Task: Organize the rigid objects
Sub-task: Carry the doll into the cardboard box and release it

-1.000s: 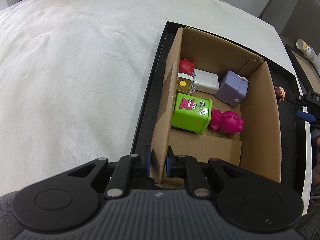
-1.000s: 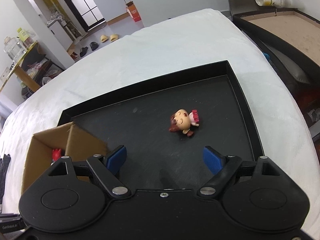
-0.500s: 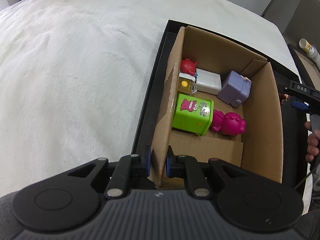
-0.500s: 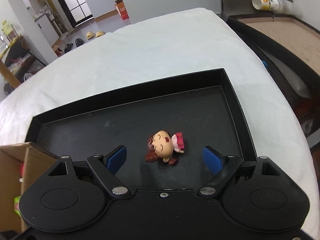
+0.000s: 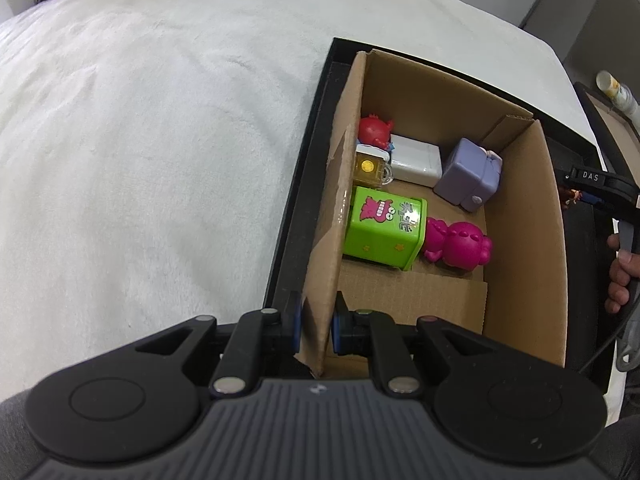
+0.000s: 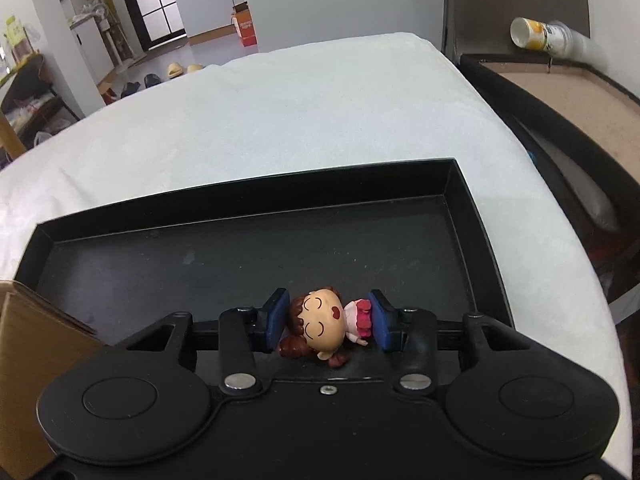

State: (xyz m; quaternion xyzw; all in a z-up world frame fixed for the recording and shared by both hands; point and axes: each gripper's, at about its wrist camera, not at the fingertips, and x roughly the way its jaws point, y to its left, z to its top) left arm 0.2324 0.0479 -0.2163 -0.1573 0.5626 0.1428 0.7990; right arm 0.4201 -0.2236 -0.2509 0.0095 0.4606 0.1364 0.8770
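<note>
A white fuzzy cover [image 6: 304, 120] drapes the surface, with a tipped white-and-yellow bottle [image 6: 548, 36] far right on a brown-topped stand [image 6: 560, 92], and slippers [image 6: 182, 69] beside an orange carton [image 6: 246, 26] on the far floor.

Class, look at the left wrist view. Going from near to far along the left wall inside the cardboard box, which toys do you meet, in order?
Green box → yellow mug → red figure.
</note>
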